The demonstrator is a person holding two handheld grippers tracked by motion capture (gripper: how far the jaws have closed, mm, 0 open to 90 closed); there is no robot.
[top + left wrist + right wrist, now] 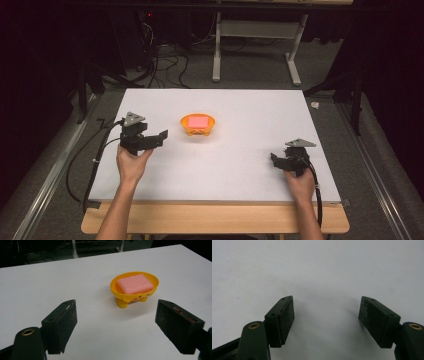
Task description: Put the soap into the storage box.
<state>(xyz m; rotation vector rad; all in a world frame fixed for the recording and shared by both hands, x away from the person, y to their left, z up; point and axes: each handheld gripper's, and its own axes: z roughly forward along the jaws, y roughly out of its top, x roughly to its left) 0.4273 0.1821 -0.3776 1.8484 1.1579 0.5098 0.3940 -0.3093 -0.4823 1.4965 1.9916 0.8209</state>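
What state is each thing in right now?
Soap: lying flat in the dish, untouched.
Dish: upright on its feet on the table, apart from both grippers.
Left gripper: jaws open, empty, aimed at the dish.
Right gripper: jaws open, empty, over bare table.

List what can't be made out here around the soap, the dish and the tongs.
- Soap underside: left gripper view, hidden by the dish wall.
- Dish face markings: high view, too small.
- Left tongs gap: high view, seen side-on, so the opening can't be judged.
- Right tongs tips: high view, dark and small, partly behind the hand.
- Dish back feet: left gripper view, behind the bowl.
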